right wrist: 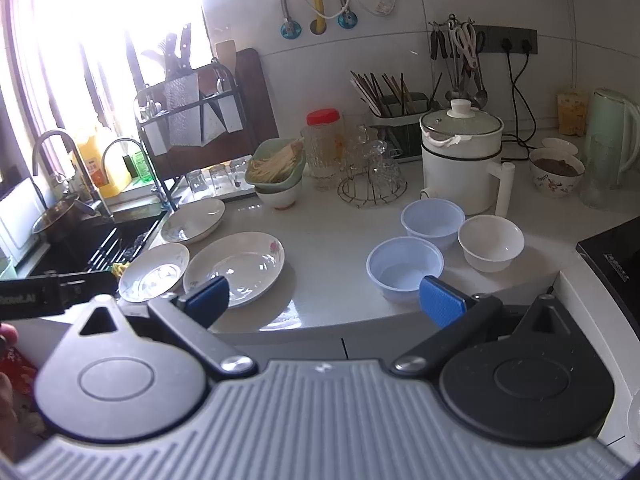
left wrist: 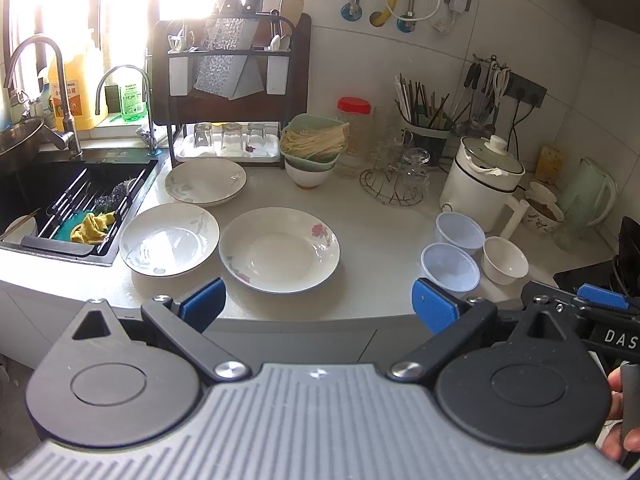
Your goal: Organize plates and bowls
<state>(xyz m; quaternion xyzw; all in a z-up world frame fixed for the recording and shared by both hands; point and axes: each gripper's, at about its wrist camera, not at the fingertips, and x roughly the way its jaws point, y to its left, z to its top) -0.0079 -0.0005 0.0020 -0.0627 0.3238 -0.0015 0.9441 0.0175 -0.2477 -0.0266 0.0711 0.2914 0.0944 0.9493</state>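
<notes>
While both tongs are held short of the pale desk [left wrist: 368, 216], nothing is gripped. At far left sits the black sink [left wrist: 48, 188] with its rack. Just beside it, three white shallow ceramic plates lie on the desk: the leaf-patterned plate nearest the rack [left wrist: 205, 181], the leaf-patterned plate at the desk's front edge [left wrist: 169, 239], and the pink-flower plate [left wrist: 279, 249], whose rim touches or nearly touches its neighbour's. The left tongs [left wrist: 318, 306] are spread wide and empty, with the pink-flower plate beyond the gap. Further right, well apart from the plates, stand two pale blue plastic bowls [right wrist: 405, 268] [right wrist: 433, 222] and one white ceramic bowl [right wrist: 491, 243], grouped closely. The right tongs [right wrist: 326, 300] are likewise spread wide and empty, the near blue bowl just beyond the right fingertip [right wrist: 442, 300].
</notes>
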